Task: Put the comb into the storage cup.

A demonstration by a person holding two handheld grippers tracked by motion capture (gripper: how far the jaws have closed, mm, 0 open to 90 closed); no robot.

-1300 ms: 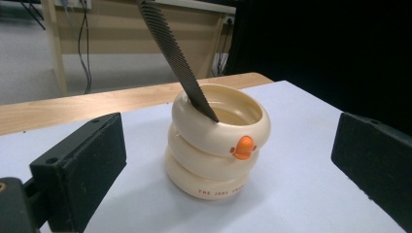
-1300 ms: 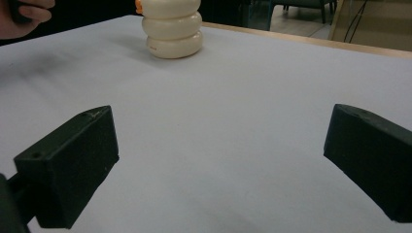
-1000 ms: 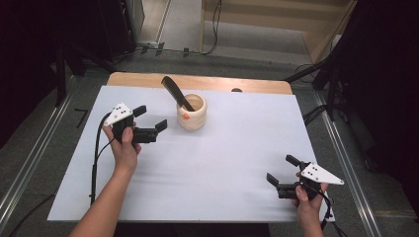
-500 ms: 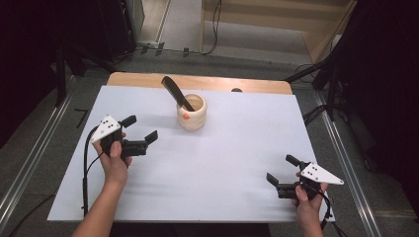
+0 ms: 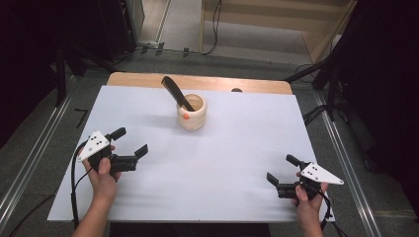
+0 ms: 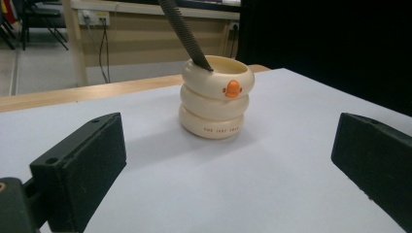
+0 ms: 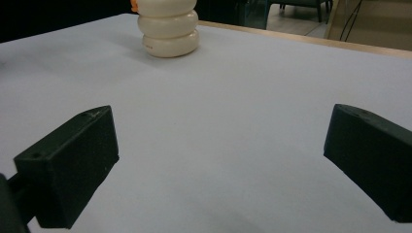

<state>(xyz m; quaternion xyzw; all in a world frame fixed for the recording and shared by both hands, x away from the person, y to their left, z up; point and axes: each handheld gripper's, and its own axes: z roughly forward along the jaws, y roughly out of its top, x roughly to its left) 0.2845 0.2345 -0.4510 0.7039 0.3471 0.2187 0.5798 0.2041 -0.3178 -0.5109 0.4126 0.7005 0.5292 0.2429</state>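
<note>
High view, left to right. The left gripper (image 5: 130, 141) is hovering over the near-left part of the white table sheet (image 5: 232, 158), held in the person's left hand (image 5: 103, 174); its jaws are standing spread wide, with nothing between them, and are pointing toward the middle of the table. A black cable (image 5: 74, 187) is trailing from it down the sheet's left side. Farther back, near the centre of the far edge, a cream ringed cup (image 5: 191, 112) is standing upright on the sheet, well apart from both grippers. It is bearing a small orange mark (image 5: 185, 117) on its side, and a dark comb-like tool (image 5: 176, 92) is leaning out of its mouth, tilting to the upper left. At the near-right corner the right gripper (image 5: 282, 169) is resting low over the sheet in the right hand (image 5: 309, 203), its jaws likewise spread and holding nothing.

Left gripper view: the cup (image 6: 216, 97) is appearing between the parted jaws but well beyond them, the tool (image 6: 183, 31) rising from its rim.

Right gripper view: the cup (image 7: 168, 29) is sitting far off at the upper left, bare sheet lying between the jaws.
</note>
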